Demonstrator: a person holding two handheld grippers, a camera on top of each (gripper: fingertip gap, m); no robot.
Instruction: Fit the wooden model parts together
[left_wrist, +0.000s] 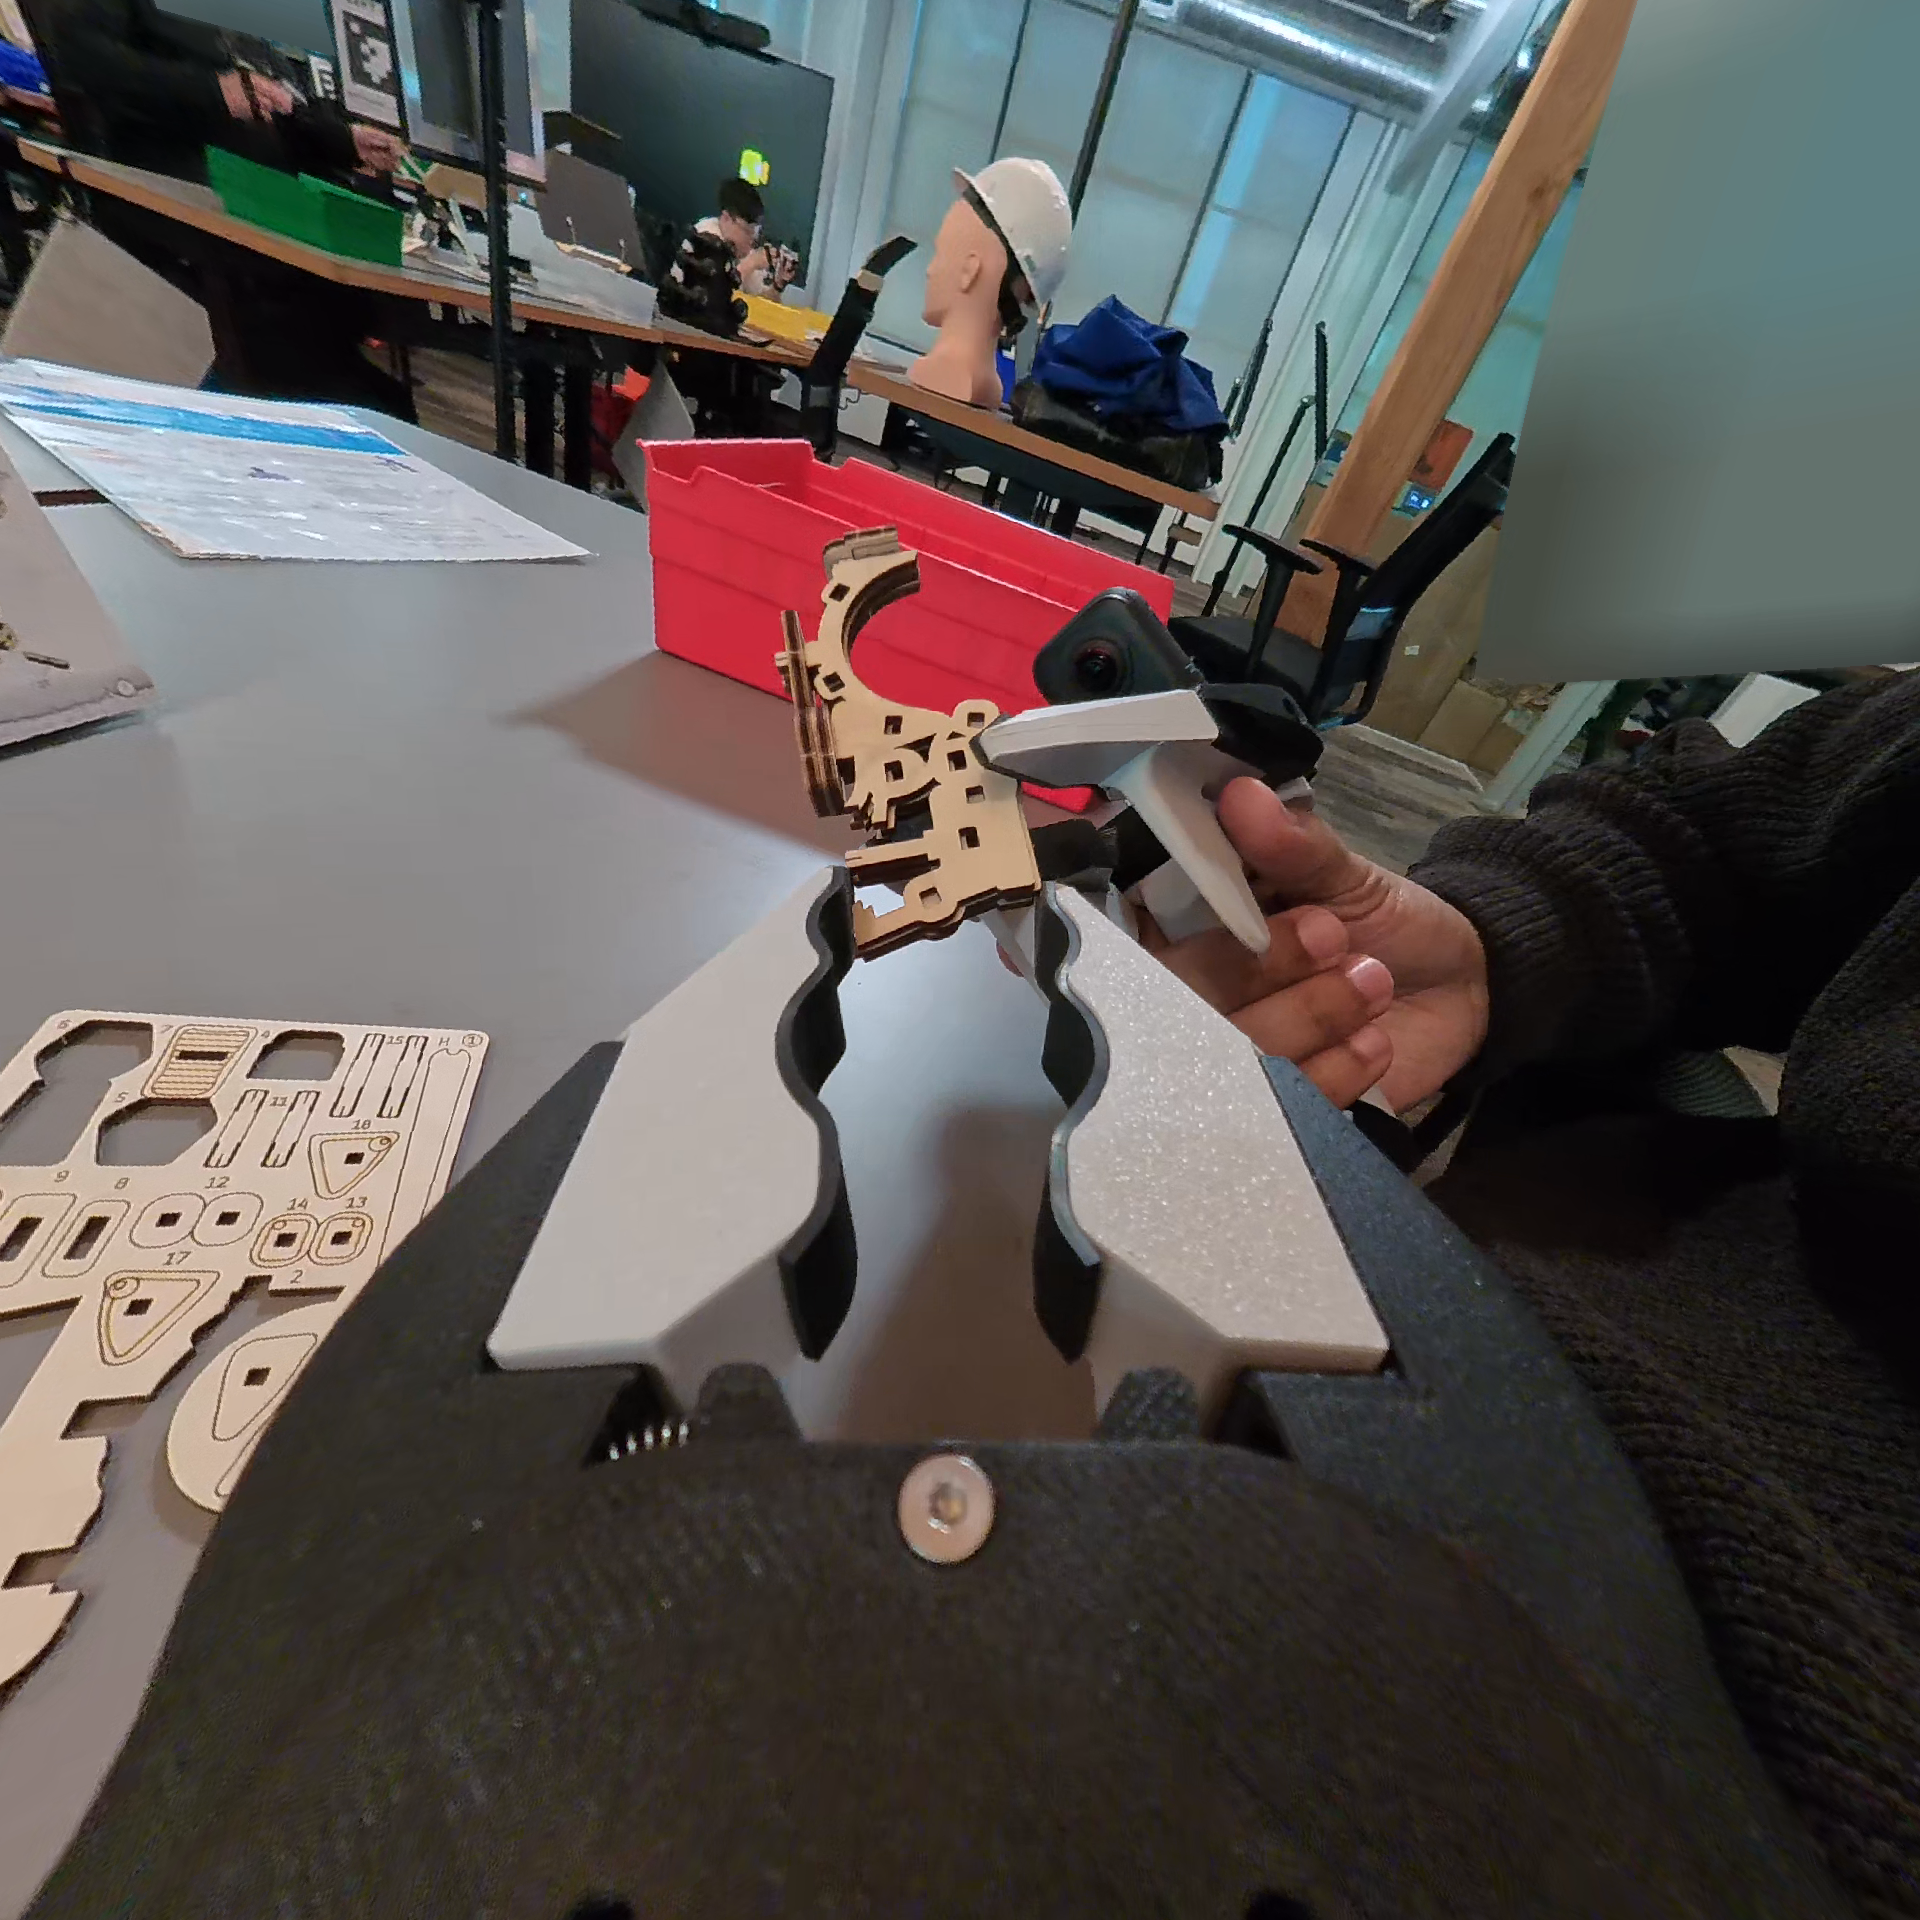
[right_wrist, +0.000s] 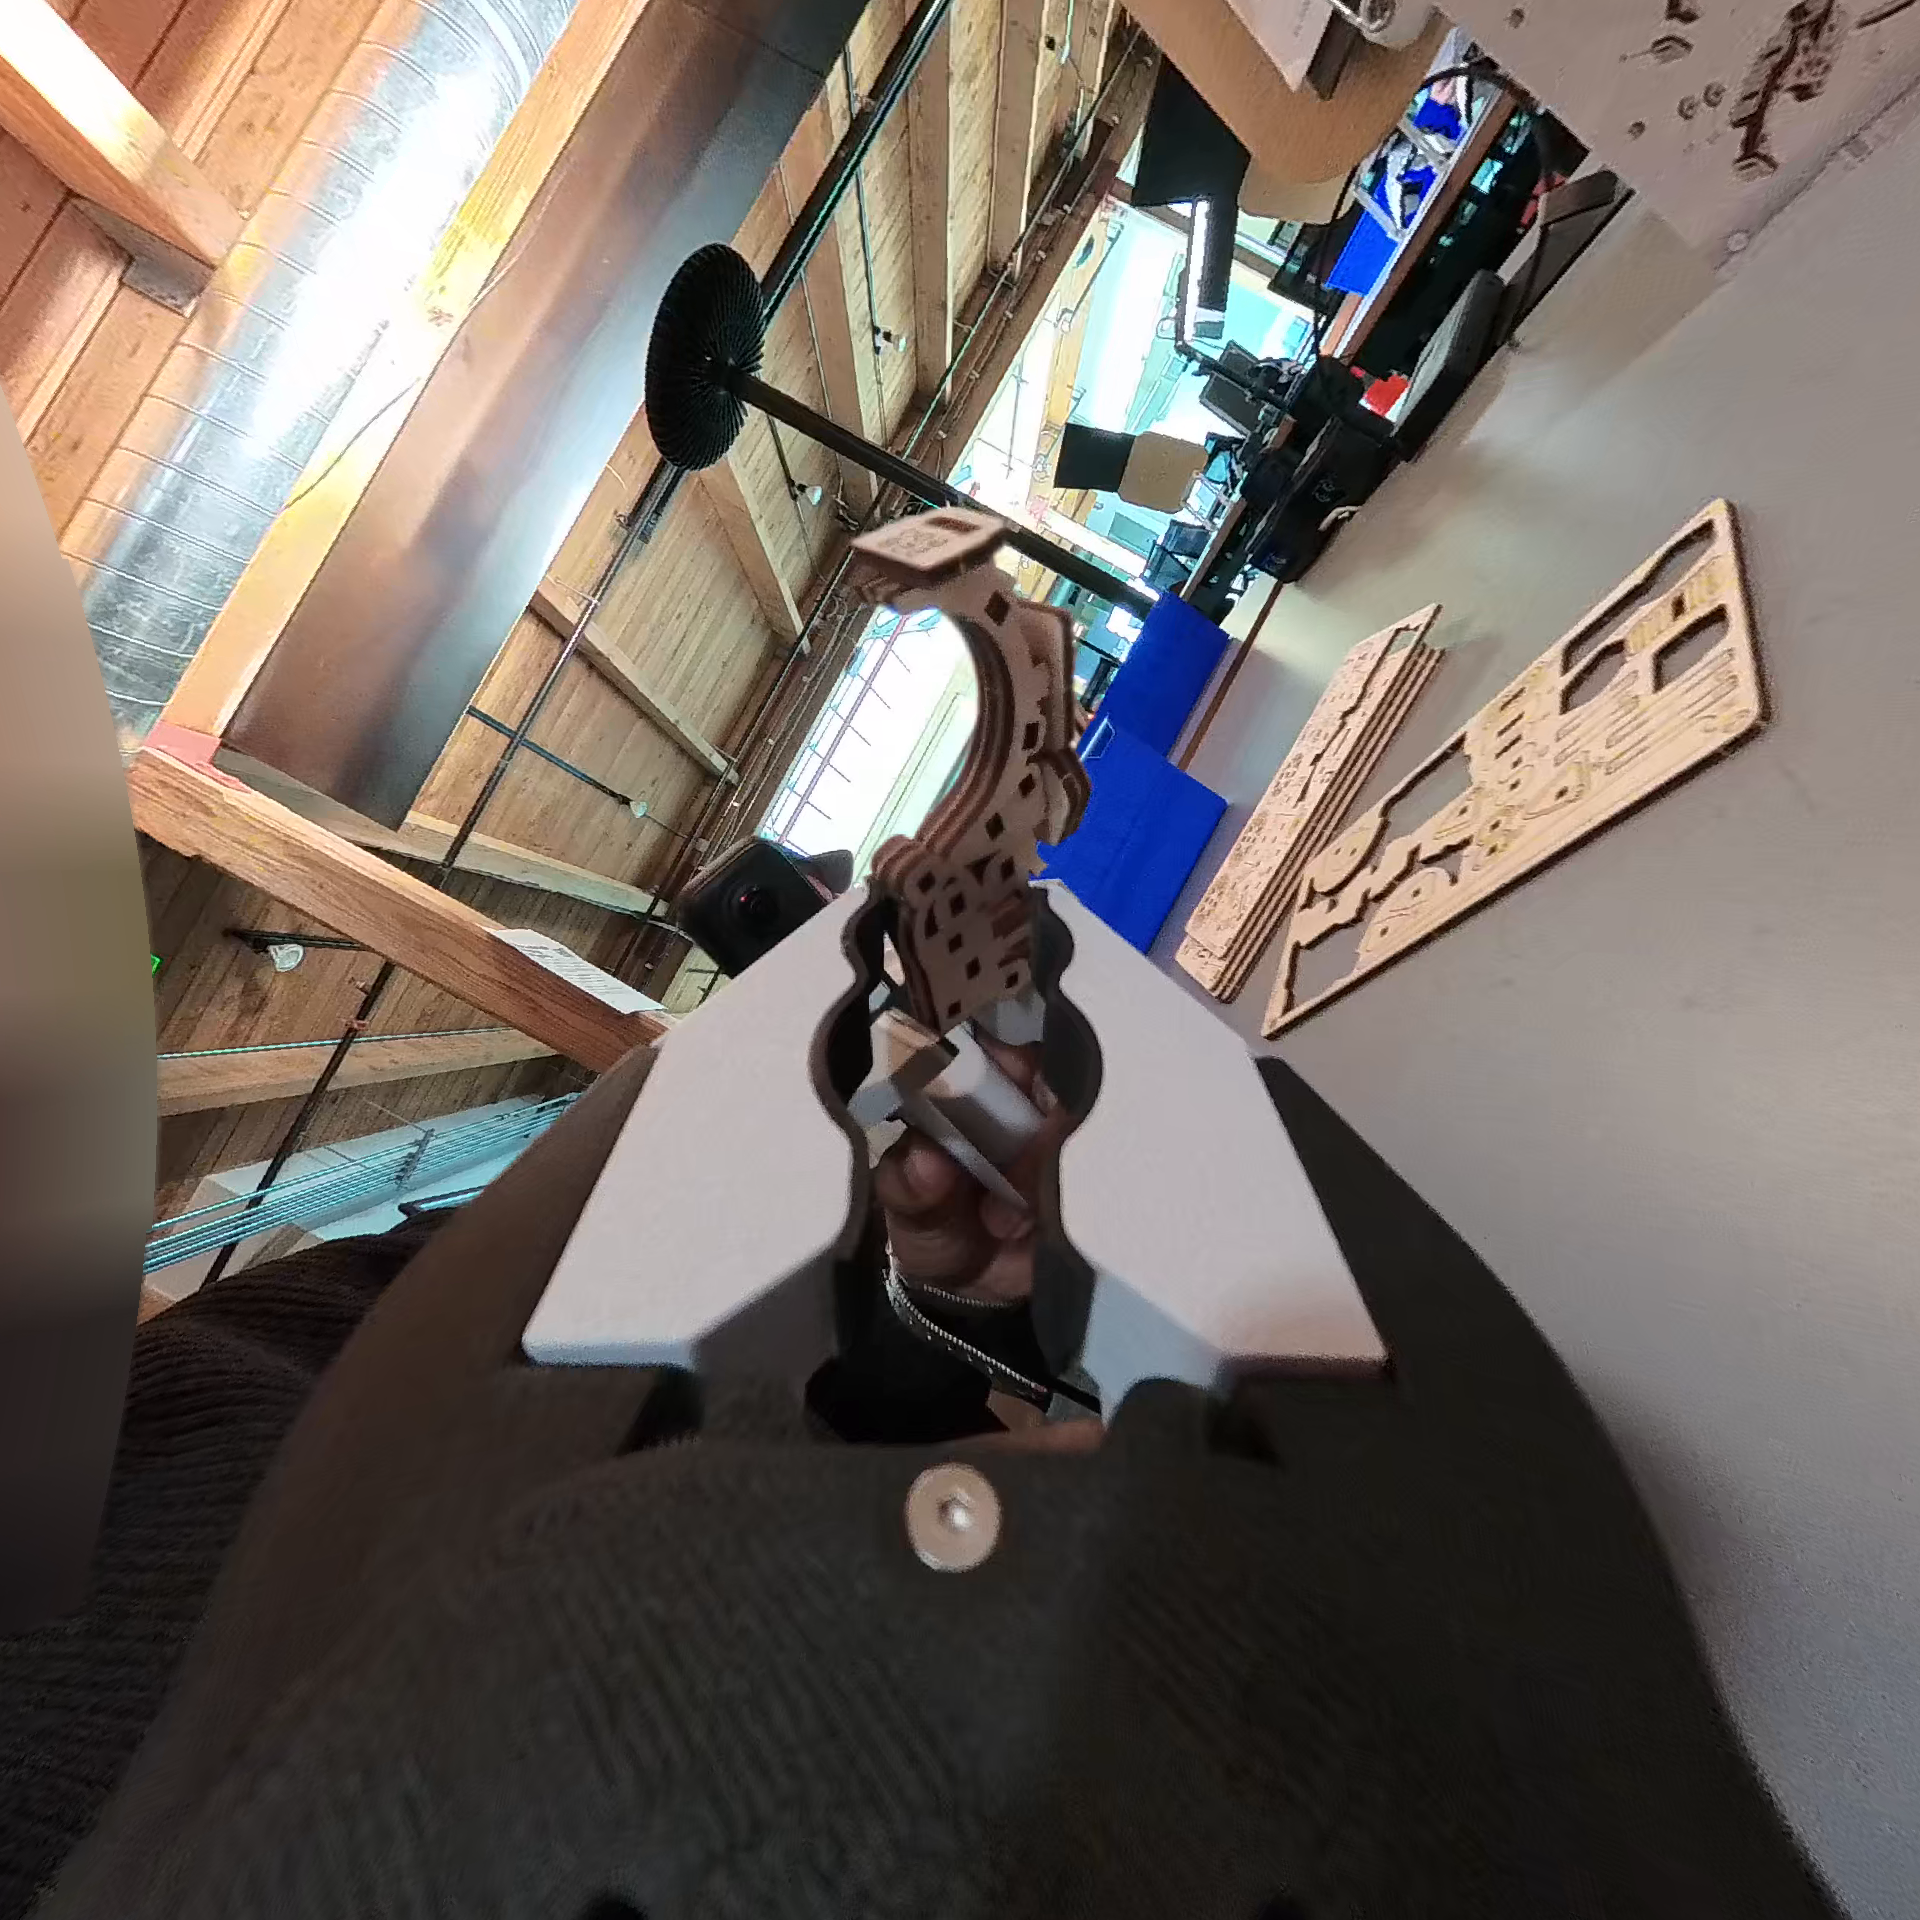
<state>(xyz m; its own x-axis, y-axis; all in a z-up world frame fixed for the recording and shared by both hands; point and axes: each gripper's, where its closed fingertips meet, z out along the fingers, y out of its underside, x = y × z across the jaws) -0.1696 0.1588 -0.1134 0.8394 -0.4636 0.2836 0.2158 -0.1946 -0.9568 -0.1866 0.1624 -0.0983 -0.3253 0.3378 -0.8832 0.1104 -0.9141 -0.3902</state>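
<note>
The right gripper (right_wrist: 951, 961) clamps the pale, layered laser-cut wooden model assembly (left_wrist: 914, 769) aloft at twelve o'clock of the left gripper (left_wrist: 940, 914), whose grey fingers stand parted around its base, seemingly steadying it for fitting.

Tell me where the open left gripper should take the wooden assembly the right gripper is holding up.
Probably the blocky lower end of the wooden assembly, coming from below: it hangs just above the left gripper, whose jaws stand open. The flat stacked layers there suit clamping across their faces. The right gripper already holds the middle; the thin curved top looks fragile.
</note>
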